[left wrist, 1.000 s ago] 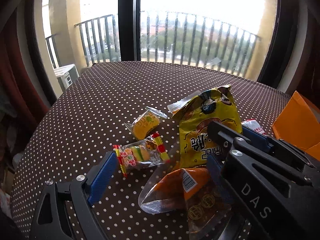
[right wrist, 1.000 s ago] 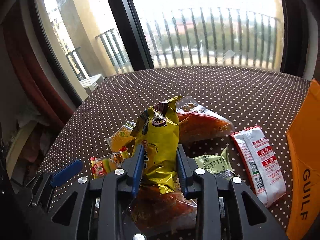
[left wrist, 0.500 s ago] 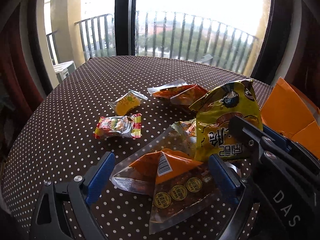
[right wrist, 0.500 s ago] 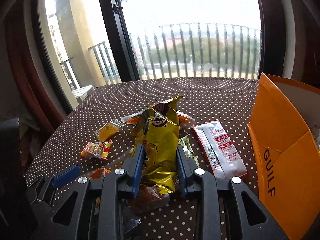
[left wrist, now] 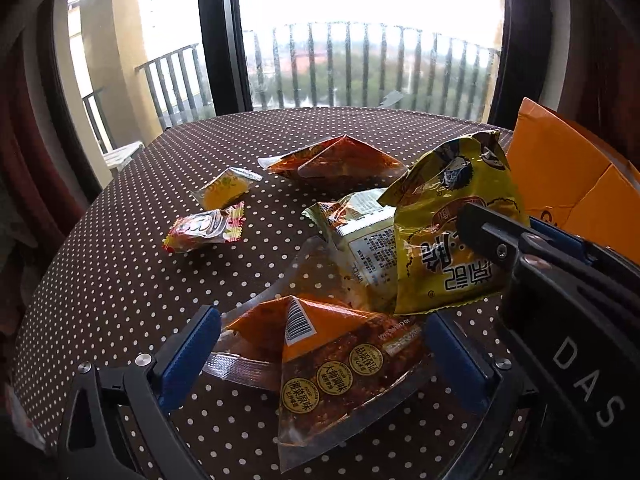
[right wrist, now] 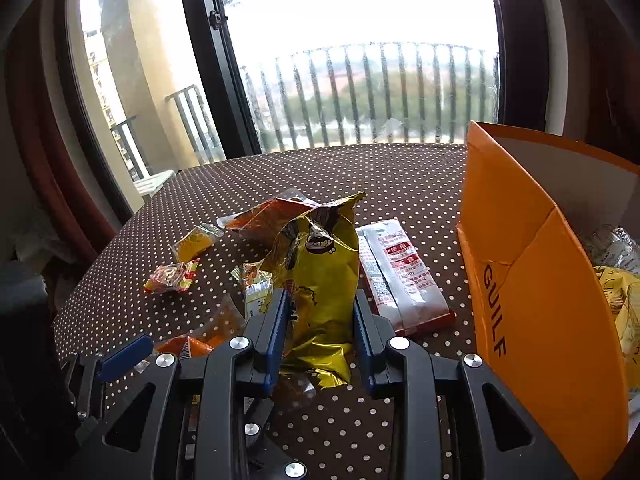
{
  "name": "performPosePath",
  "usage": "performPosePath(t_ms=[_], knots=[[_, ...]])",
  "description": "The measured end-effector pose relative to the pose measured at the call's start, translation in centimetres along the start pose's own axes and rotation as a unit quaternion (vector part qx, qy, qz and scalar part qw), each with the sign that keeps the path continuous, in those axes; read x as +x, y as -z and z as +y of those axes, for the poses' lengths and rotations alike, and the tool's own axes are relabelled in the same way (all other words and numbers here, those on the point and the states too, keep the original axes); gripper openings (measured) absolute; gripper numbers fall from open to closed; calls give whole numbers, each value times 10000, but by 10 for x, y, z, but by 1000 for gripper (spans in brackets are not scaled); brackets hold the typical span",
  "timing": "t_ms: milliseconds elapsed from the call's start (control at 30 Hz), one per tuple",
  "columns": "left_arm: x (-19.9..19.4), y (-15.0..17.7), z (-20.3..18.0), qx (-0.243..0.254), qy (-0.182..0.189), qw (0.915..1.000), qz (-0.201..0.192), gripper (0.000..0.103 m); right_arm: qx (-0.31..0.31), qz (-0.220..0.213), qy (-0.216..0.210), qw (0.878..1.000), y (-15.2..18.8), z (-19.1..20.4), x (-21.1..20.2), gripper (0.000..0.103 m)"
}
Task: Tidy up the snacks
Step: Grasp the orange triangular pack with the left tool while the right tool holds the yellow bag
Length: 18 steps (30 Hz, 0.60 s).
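The worktop (left wrist: 132, 280) wore a brown cloth with white dots. An orange box (right wrist: 532, 300) stood on it. Just beside the box lay a red-and-white pack (right wrist: 400, 276); farther off lay a pale pack (left wrist: 360, 232), two orange pouches (left wrist: 340, 162) (left wrist: 320, 356), and well apart, a yellow sweet (left wrist: 226, 190) and a red sweet (left wrist: 204, 230).

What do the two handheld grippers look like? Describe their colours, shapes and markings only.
Both are black plastic frames with triangular cut-outs and silver screw heads. Each finger carries a long blue ribbed pad. The left gripper shows the same build as the right gripper, whose body bears white letters "DAS". No cables or sleeves show.
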<state>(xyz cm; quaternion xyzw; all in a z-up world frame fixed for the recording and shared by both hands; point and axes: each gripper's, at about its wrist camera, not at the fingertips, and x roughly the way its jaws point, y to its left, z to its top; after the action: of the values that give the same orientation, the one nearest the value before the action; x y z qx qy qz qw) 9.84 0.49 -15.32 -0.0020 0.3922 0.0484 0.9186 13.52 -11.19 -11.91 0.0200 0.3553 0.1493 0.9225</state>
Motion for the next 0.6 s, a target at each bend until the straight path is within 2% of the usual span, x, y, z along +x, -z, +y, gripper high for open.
performPosePath(t_ms=[233, 300, 400, 500, 600], knots=[[6, 0, -2, -9, -10, 10000, -18, 102, -6, -37, 64, 10000, 2, -2, 1, 33], [6, 2, -1, -48, 62, 10000, 54, 98, -27, -45, 86, 9999, 3, -1, 1, 33], [6, 1, -1, -39, 0, 10000, 34, 89, -28, -34, 101, 9999, 4, 0, 1, 34], [5, 2, 1, -77, -106, 9999, -36, 73, -43, -32, 127, 9999, 4, 0, 0, 34], [3, 3, 5, -165, 43, 9999, -16, 65, -61, -36, 157, 9999, 4, 1, 0, 34]])
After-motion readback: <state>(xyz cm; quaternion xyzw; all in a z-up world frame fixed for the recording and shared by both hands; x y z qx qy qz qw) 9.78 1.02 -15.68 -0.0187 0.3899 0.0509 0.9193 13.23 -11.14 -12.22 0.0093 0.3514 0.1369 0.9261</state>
